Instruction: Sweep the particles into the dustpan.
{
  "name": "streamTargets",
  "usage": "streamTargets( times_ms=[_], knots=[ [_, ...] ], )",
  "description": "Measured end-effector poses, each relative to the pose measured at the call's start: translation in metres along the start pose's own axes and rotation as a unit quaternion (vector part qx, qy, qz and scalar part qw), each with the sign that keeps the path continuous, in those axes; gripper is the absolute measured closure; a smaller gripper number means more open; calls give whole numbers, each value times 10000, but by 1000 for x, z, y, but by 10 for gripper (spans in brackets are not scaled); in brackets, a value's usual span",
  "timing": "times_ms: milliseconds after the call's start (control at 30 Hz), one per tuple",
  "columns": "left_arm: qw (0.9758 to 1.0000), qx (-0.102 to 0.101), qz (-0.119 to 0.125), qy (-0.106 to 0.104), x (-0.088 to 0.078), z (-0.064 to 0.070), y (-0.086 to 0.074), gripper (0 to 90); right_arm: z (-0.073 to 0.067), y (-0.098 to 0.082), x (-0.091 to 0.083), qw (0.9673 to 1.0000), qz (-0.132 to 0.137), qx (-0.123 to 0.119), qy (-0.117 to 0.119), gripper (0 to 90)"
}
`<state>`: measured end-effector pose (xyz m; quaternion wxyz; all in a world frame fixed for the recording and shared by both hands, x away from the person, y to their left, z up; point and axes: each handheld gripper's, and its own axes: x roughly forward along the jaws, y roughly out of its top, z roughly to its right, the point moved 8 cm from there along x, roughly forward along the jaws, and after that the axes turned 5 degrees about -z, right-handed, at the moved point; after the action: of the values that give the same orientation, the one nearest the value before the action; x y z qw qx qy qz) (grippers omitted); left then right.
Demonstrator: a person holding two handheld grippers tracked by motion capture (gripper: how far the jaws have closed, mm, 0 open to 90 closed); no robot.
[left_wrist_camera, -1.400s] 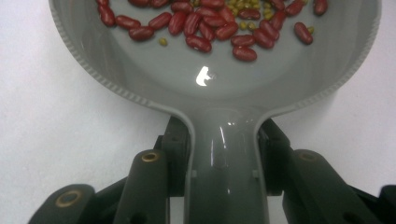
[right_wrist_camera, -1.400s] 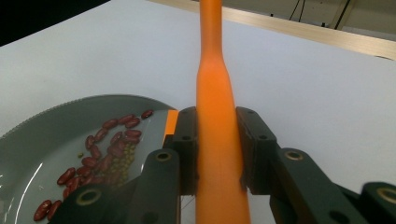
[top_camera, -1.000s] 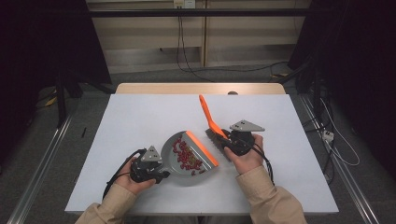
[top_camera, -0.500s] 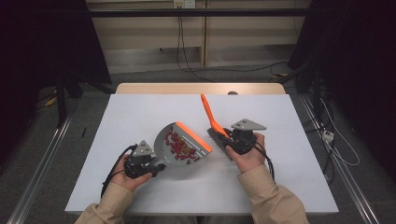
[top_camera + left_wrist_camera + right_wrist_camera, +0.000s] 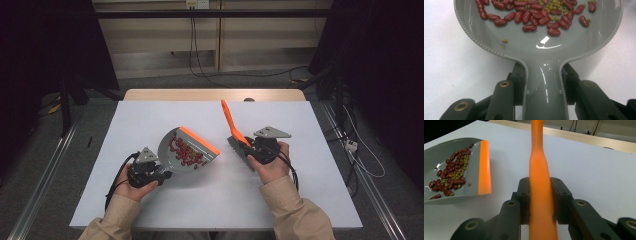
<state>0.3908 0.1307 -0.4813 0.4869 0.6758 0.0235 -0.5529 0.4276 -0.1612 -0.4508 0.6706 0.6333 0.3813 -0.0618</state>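
The grey dustpan [image 5: 186, 152] sits just left of centre in the high view, its orange lip [image 5: 199, 140] turned toward the upper right and a heap of red beans [image 5: 186, 151] with small green ones lying in its bowl. The left gripper [image 5: 148, 171] has its fingers [image 5: 518, 82] pinching the pan's handle from both sides. Just right of centre, the right gripper [image 5: 256, 150] has its fingers [image 5: 524, 200] clamped on the orange handle of the brush [image 5: 233, 127], which slants up toward the top of the frame, with the bristles low beside the hand.

As I see it, the load is the risk. The beans lie loose and near the lip, so a dip of the pan's front edge would let them roll off onto the desk [image 5: 150, 120]. The pan is held only by its narrow, glossy neck; a quick twist of the wrist could make it swivel in the grip. A swing of the brush toward the pan could also knock the lip and scatter the beans.

The desk is a plain white sheet over a wooden top, whose edge shows along the far side. Beyond it the room is dim, with a pale wall panel, cables [image 5: 200, 70] trailing down to the floor and metal rails along both sides.
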Motion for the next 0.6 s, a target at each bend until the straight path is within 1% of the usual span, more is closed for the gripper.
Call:
streamTargets(
  times_ms=[67, 100, 133, 233, 267, 300, 400, 467, 533, 600],
  knots=[
    [10000, -26, 44, 53, 0, -2, 1, 638, 2, 0, -1, 10000, -14, 4, -24, 716],
    [10000, -23, 3, 60, -1, -4, 0, 638, 4, 0, -1, 10000, -2, 2, -23, 716],
    [10000, -64, 17, 38, -1, -4, 0, 638, 5, -1, -2, 10000, -4, 5, -37, 716],
    [9999, -88, 5, 107, -1, -7, 0, 638, 9, -1, -4, 10000, 7, 35, -67, 716],
    [9999, -106, -20, 99, -2, -7, 0, 638, 10, -1, -4, 10000, 6, 45, -78, 716],
    [9999, -119, 20, 110, -2, -8, 0, 638, 11, -1, -5, 9999, 10, 49, -89, 716],
    [9998, -157, 20, 124, -2, -10, 0, 638, 14, -2, -7, 9999, 10, 49, -116, 716],
    [9997, -186, 23, 148, -2, -11, 0, 638, 16, -3, -8, 9999, 17, 86, -133, 715],
    [9996, -198, 15, 192, -2, -12, -1, 638, 18, -3, -9, 9999, 18, 72, -140, 716],
    [9996, -241, 15, 176, -3, -14, -1, 638, 20, -4, -10, 9998, 21, 76, -157, 716]
  ],
)
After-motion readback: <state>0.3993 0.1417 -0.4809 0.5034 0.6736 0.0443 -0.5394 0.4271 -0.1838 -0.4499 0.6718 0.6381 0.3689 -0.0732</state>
